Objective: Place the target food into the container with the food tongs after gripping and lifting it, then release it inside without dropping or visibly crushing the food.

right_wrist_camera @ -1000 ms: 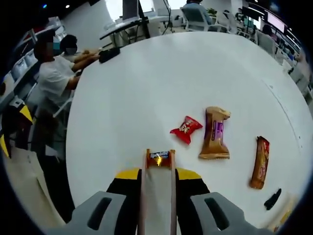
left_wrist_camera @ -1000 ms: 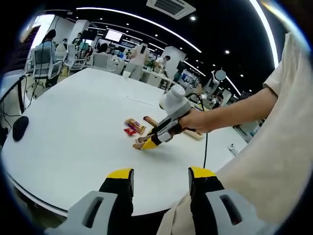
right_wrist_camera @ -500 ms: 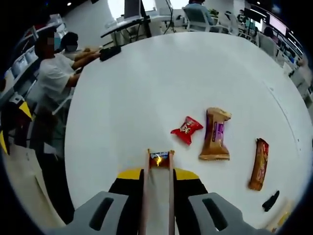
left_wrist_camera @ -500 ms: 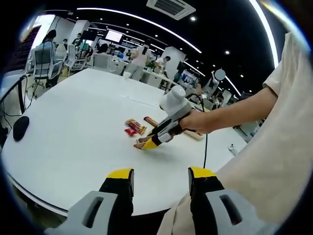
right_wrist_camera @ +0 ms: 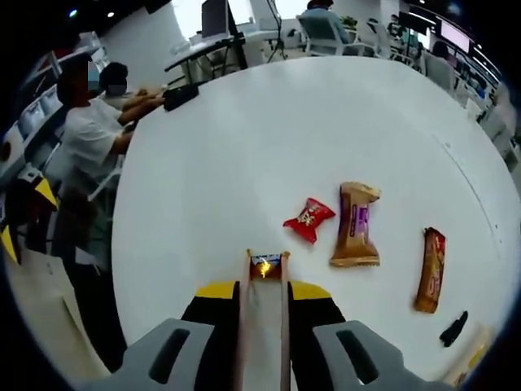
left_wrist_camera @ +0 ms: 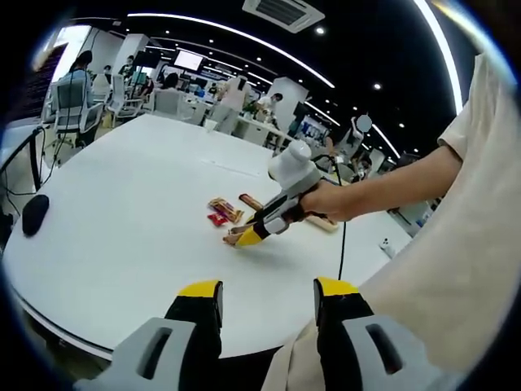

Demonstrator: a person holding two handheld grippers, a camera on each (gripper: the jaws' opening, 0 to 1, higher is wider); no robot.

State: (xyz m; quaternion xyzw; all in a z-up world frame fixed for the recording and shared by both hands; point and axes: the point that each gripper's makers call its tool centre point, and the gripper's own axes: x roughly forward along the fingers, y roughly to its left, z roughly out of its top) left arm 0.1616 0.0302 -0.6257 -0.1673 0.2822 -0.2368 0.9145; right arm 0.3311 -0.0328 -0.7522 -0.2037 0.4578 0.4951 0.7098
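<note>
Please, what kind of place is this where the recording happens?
It looks like an open-plan office or lab. A large white round table stands among office chairs, wall screens and long ceiling light strips, and a person sits at the table's edge.

Left tool [left_wrist_camera: 269, 295] held with jaws apart; right tool [right_wrist_camera: 266, 287] clamped on tongs [right_wrist_camera: 265, 318].

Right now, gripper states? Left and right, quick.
Left gripper: open, nothing between its jaws.
Right gripper: shut on food tongs, which pinch a small wrapped snack at their tips.
</note>
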